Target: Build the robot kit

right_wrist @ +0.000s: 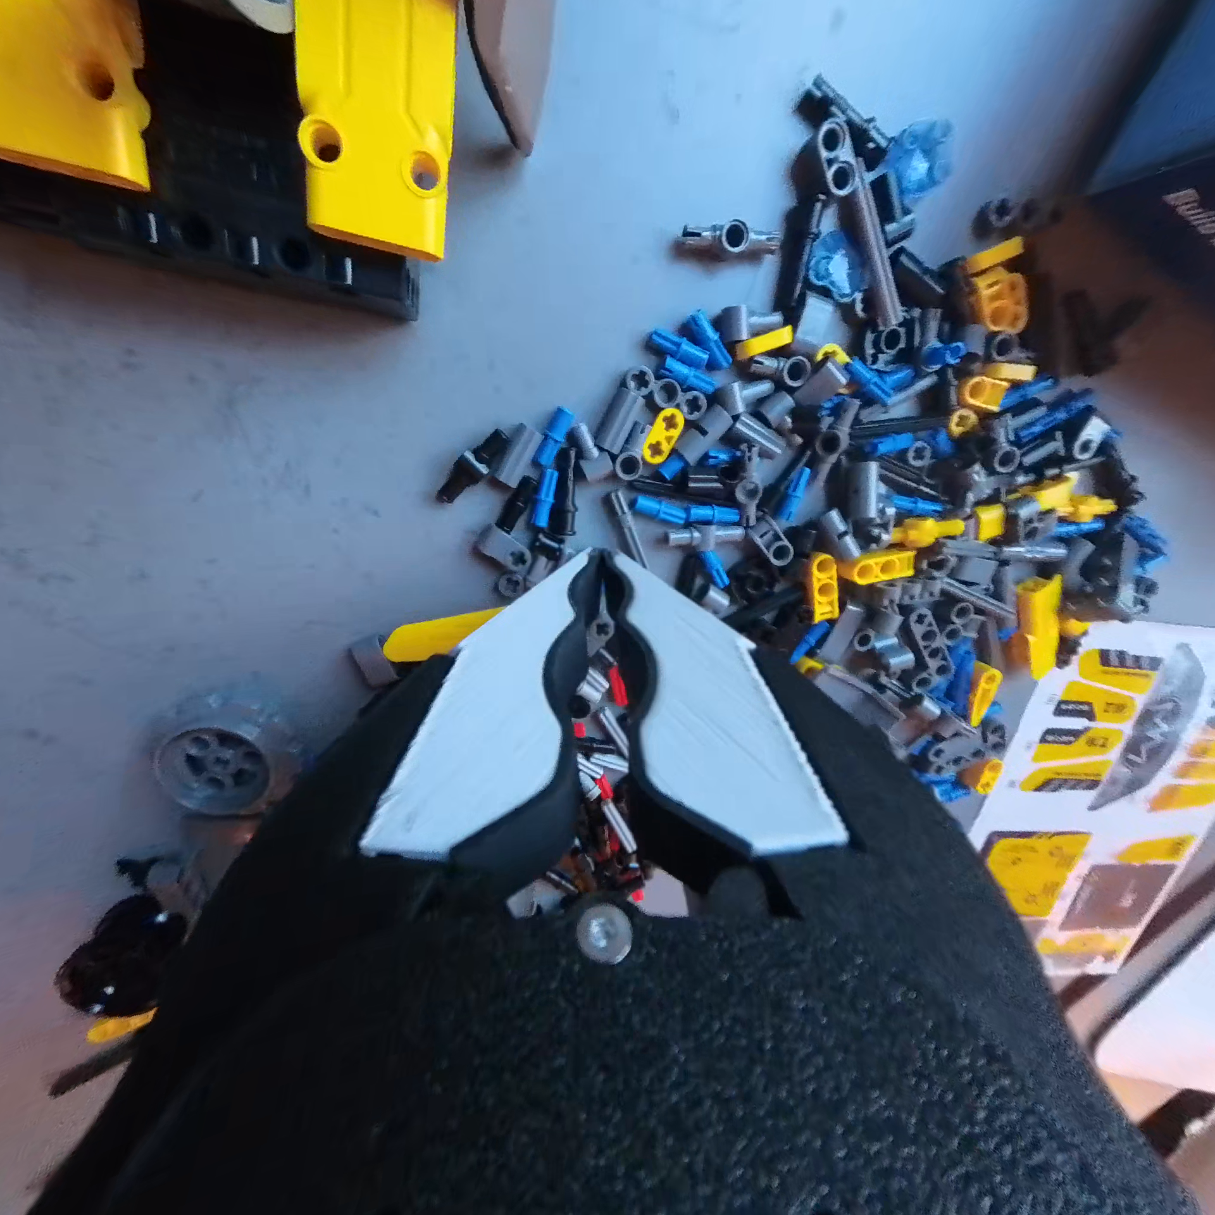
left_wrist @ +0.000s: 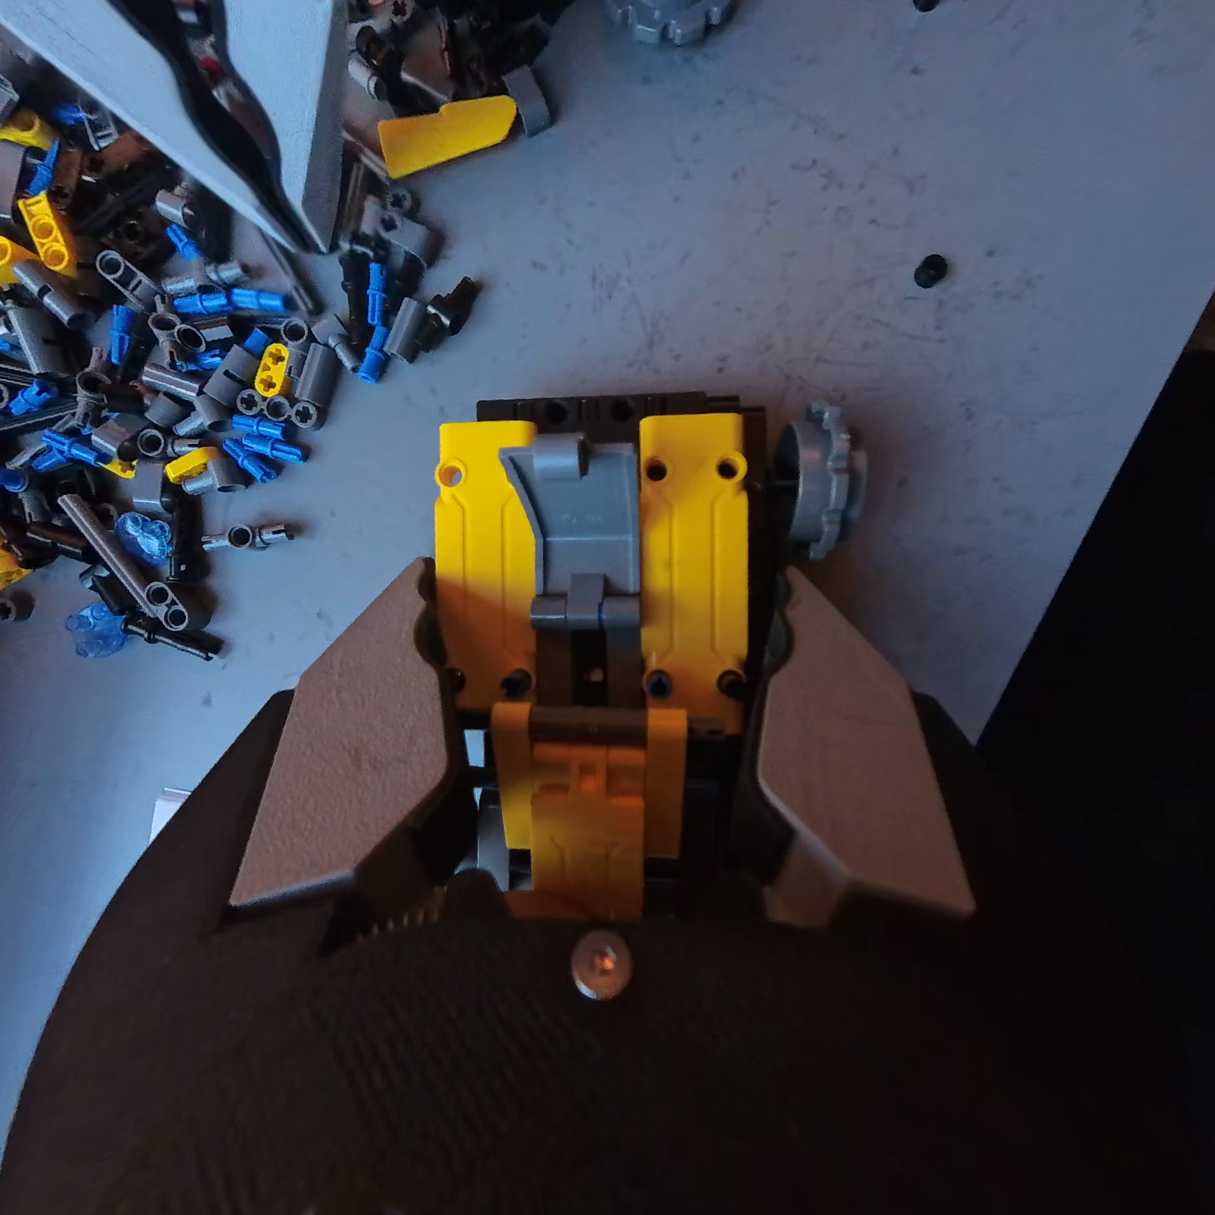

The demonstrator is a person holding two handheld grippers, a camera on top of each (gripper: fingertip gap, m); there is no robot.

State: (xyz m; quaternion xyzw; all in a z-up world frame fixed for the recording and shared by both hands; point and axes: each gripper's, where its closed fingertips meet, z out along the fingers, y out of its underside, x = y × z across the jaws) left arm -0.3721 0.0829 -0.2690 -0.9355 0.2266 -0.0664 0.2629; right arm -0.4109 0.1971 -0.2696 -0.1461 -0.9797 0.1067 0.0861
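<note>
Left gripper (left_wrist: 601,631) clamps yellow model (left_wrist: 592,559); table edge (left_wrist: 1078,526) near.

Surface: I see a pale grey table top (left_wrist: 756,217), scuffed and faintly mottled.
Edge: on my left wrist view its right border (left_wrist: 1078,559) runs diagonally, with deep darkness beyond.
Light: cool bluish daylight lies over the top; one warm orange patch falls low in the left view.
Corner: on my right wrist view, a dark box (right_wrist: 1177,164) sits at the table's far edge.
</note>
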